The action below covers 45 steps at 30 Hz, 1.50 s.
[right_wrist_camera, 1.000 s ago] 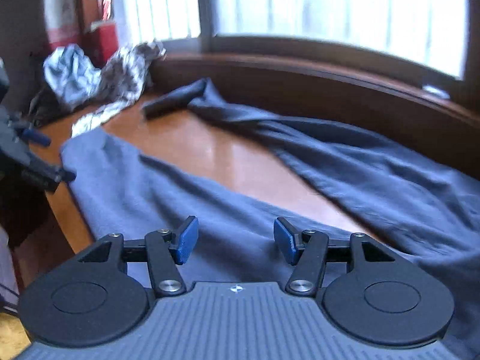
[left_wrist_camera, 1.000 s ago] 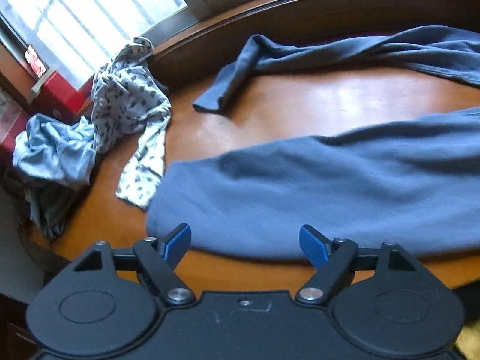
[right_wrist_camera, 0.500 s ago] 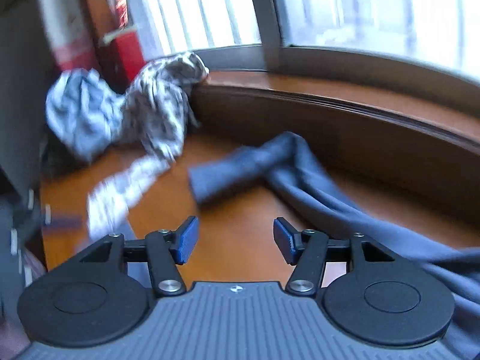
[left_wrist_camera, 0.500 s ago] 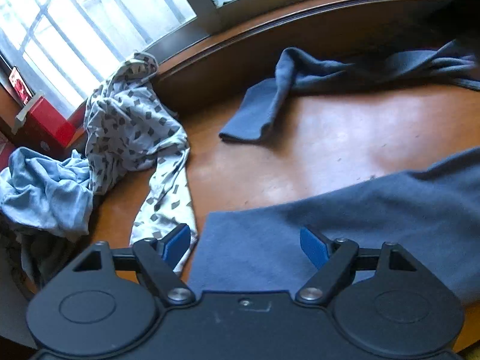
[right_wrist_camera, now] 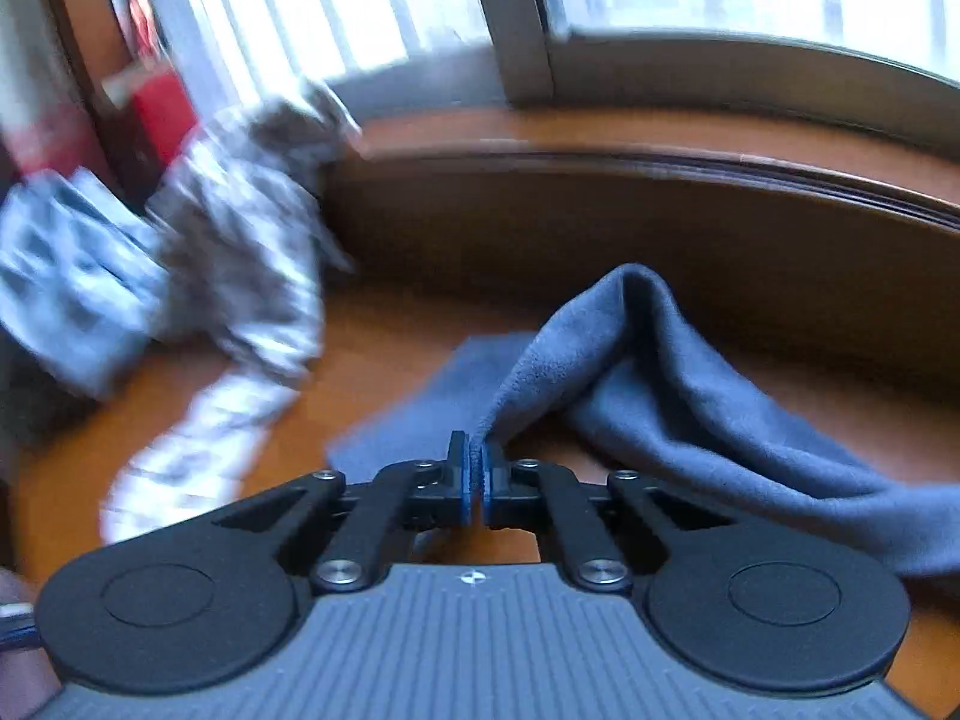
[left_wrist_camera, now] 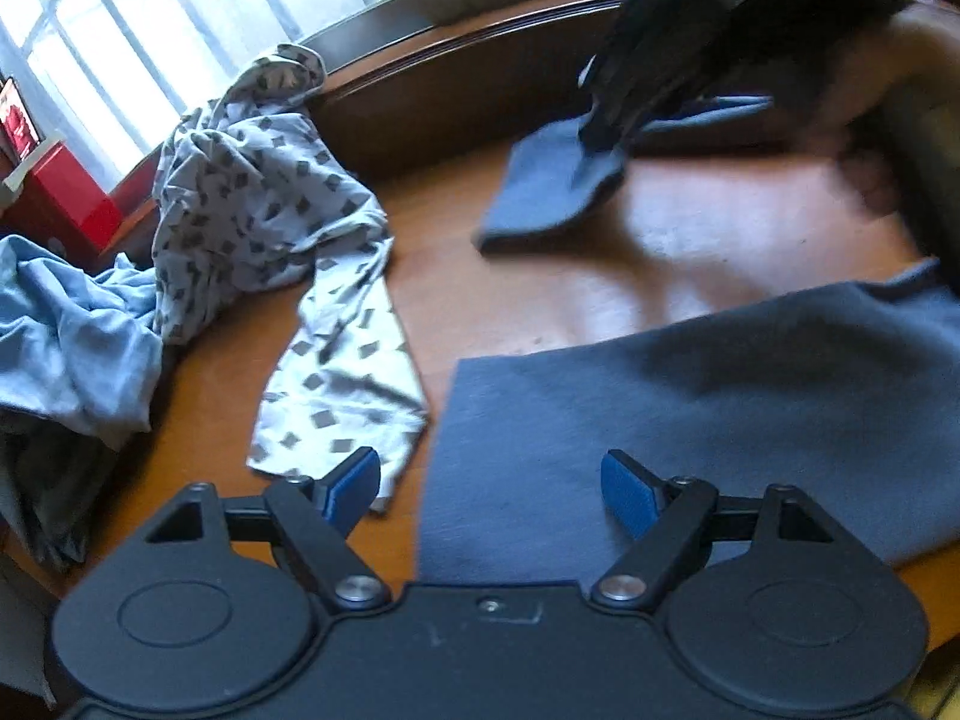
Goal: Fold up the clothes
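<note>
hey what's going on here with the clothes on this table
A person holding tongs in each hand is folding a dark blue garment on a wooden table. The right tongs are shut on the end of one sleeve, lifting it off the table. The left tongs are open, hovering over the garment's near edge. A patterned white garment and a light blue one lie crumpled at the table's left.

On the table [left_wrist_camera: 522, 294], the patterned cloth [left_wrist_camera: 270, 210] is laid left of the trousers [left_wrist_camera: 720, 420]; a crumpled shirt [left_wrist_camera: 66, 324] is heaped farther left.
</note>
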Tool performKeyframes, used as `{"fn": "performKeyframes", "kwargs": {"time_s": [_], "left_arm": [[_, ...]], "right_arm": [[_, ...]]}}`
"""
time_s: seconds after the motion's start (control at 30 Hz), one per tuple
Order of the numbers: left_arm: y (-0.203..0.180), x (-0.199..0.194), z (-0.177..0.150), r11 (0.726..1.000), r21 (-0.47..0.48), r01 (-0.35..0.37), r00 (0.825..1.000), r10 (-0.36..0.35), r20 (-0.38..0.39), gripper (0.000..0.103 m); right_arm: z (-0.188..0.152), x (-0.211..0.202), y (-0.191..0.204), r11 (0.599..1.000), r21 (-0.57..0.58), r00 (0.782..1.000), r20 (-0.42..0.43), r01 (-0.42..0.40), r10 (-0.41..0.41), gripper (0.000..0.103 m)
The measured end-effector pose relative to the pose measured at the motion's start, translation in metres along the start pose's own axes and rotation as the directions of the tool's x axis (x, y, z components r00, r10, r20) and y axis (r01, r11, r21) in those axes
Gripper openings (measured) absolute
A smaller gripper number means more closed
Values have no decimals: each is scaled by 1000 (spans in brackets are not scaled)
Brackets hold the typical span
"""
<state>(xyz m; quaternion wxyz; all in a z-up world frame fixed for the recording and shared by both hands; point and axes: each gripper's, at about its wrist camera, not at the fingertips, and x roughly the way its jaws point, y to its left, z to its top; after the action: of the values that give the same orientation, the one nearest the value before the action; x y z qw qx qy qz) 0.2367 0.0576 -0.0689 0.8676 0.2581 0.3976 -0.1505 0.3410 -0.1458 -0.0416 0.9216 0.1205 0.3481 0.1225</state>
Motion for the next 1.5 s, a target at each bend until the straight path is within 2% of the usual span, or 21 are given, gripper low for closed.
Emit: {"fn": "performKeyframes", "kwargs": {"time_s": [0.1, 0.23, 0.33, 0.37, 0.4, 0.43, 0.47, 0.5, 0.57, 0.6, 0.67, 0.77, 0.8, 0.87, 0.97, 1.0, 1.1, 1.17, 1.27, 1.4, 1.5], "left_arm": [[27, 1, -4, 998, 20, 63, 998, -63, 31, 80], [67, 13, -3, 983, 78, 168, 984, -172, 40, 81], [90, 21, -4, 969, 122, 213, 975, -219, 39, 81], [96, 24, -5, 965, 135, 226, 972, -233, 39, 81], [98, 25, -5, 963, 150, 225, 971, -234, 43, 81], [100, 27, -4, 961, 164, 223, 971, -234, 48, 81], [101, 28, -4, 959, 179, 221, 971, -234, 53, 81], [102, 30, -4, 957, 193, 218, 971, -233, 58, 81], [105, 32, -3, 951, 222, 213, 970, -233, 68, 81], [106, 34, -3, 949, 236, 210, 970, -233, 73, 81], [111, 36, 0, 941, 274, 198, 969, -231, 93, 81], [116, 40, 12, 928, 333, 167, 965, -223, 136, 81], [114, 42, 16, 923, 352, 156, 964, -220, 151, 81], [109, 44, 25, 911, 389, 134, 959, -218, 181, 81], [93, 49, 40, 892, 433, 128, 950, -236, 206, 81], [86, 50, 43, 885, 447, 128, 948, -242, 209, 81], [60, 50, 51, 867, 484, 120, 946, -248, 209, 81], [44, 47, 54, 861, 496, 116, 947, -247, 208, 82], [21, 44, 59, 869, 483, 112, 956, -227, 186, 82], [-5, 40, 61, 889, 447, 94, 972, -180, 154, 81], [-16, 36, 59, 905, 418, 75, 980, -145, 138, 81]], "right_arm": [[21, -58, 19, 985, -11, 982, 71, -173, 174, 3], [75, -116, 62, 954, -108, 943, 160, -278, 293, 3], [112, -94, 85, 915, -76, 908, 115, -396, 403, 3], [119, -78, 90, 909, -58, 902, 107, -414, 418, 3], [125, -56, 94, 910, -33, 904, 104, -414, 415, 9], [128, -31, 98, 914, -7, 910, 97, -405, 403, 13], [128, 0, 102, 929, 26, 927, 80, -370, 367, 26], [125, 24, 108, 958, 40, 957, 66, -284, 281, 38], [117, 63, 121, 994, 45, 994, 50, -100, 97, 39], [110, 67, 125, 998, 28, 997, 60, -57, 55, 40], [92, 60, 128, 998, -11, 995, 78, -67, 67, 45], [69, 28, 114, 997, -67, 995, 89, -31, 37, 47], [62, 14, 107, 996, -84, 996, 89, -1, 9, 53], [46, -10, 87, 989, -112, 993, 78, 94, -85, 59], [16, -41, 50, 961, -114, 968, 12, 251, -251, 59], [8, -50, 40, 955, -109, 960, -10, 276, -278, 59], [-17, -73, 28, 922, -252, 952, -16, 293, -307, 59], [-31, -78, 26, 861, -416, 941, -34, 292, -336, 59], [-44, -73, 16, 793, -574, 947, -89, 205, -309, 59], [-49, -54, 13, 741, -667, 975, -106, 77, -197, 54], [-55, -42, 18, 650, -759, 984, -102, 19, -148, 52]]}}
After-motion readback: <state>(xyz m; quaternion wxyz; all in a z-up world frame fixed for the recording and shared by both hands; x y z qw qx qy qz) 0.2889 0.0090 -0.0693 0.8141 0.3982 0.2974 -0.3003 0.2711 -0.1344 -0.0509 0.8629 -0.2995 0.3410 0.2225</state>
